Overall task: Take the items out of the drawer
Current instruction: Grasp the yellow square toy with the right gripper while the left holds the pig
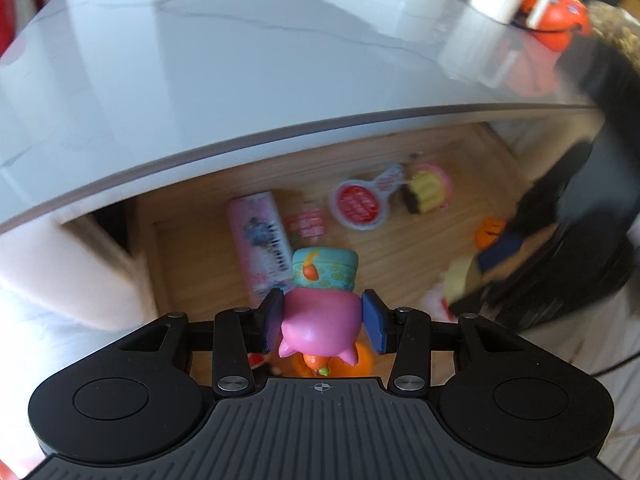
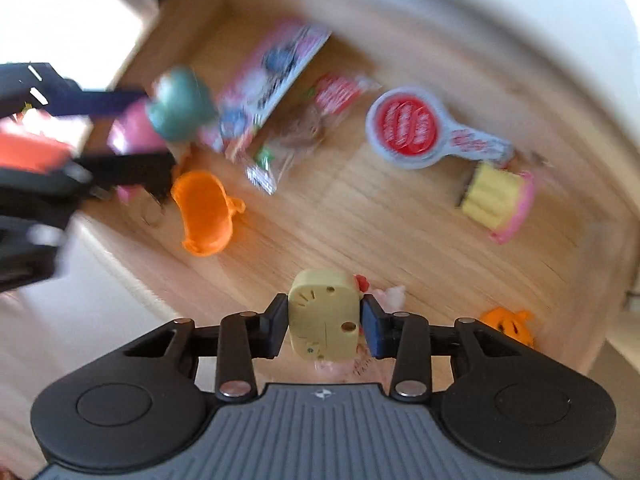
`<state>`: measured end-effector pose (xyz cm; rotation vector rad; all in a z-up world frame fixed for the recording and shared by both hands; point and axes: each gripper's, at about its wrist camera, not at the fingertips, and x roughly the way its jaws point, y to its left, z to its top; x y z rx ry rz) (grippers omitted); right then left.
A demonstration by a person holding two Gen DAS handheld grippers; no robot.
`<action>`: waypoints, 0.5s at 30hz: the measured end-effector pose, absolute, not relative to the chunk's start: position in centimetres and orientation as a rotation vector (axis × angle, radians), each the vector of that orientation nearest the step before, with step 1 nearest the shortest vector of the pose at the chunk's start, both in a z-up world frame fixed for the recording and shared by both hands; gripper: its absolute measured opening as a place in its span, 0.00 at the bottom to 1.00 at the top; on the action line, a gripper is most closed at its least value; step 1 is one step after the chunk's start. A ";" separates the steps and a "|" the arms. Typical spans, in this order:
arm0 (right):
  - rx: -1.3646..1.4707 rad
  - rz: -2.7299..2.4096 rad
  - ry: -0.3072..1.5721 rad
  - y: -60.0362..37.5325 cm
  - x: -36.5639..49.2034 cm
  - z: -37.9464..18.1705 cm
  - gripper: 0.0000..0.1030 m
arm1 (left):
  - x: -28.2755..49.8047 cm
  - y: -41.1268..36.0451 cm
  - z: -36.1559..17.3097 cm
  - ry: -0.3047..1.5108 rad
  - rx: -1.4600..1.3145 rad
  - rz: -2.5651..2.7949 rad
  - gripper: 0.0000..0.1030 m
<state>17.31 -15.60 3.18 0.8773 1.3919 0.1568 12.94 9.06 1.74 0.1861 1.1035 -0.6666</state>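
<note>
- Left tongs (image 1: 323, 322) grip the pink toy (image 1: 318, 326), bottom centre, over the open drawer (image 2: 360, 216).
- Right tongs (image 2: 325, 318) are clamped on the yellow toy (image 2: 323, 314), low centre.
- Advice: lift each straight up, clear the table (image 1: 240, 60) edge overhead.
- Left inside: orange cup (image 2: 204, 212), pink box (image 1: 260, 240), red lid (image 2: 408, 128), cake (image 2: 496, 196), orange pumpkin (image 2: 508, 326).
- Both pairs crowd the drawer; risk of bumping each other.

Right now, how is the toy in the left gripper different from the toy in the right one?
The pink toy is rounded, with small pointed ears and a teal patterned part at its far end; the yellow toy is a boxy block with small holes. The pink toy sits above the drawer's front part beside an orange cup; the yellow toy sits further right, near an orange pumpkin. Both are small plastic toys, each clamped between a hand-held gripper's blue pads.
</note>
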 end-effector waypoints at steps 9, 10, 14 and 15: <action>1.114 -0.029 0.950 -24.6 7.5 11.5 0.36 | 12.8 6.9 9.4 0.866 0.077 -0.888 0.45; 1.112 -0.049 0.903 -25.6 6.9 12.6 0.36 | 13.4 6.7 11.1 0.824 0.062 -0.859 0.45; 1.076 -0.153 0.723 -30.9 5.3 16.2 0.36 | 16.5 5.4 15.5 0.673 0.074 -0.723 0.46; 1.084 -0.171 0.686 -32.1 5.3 16.4 0.36 | 17.5 4.9 15.7 0.657 0.070 -0.698 0.46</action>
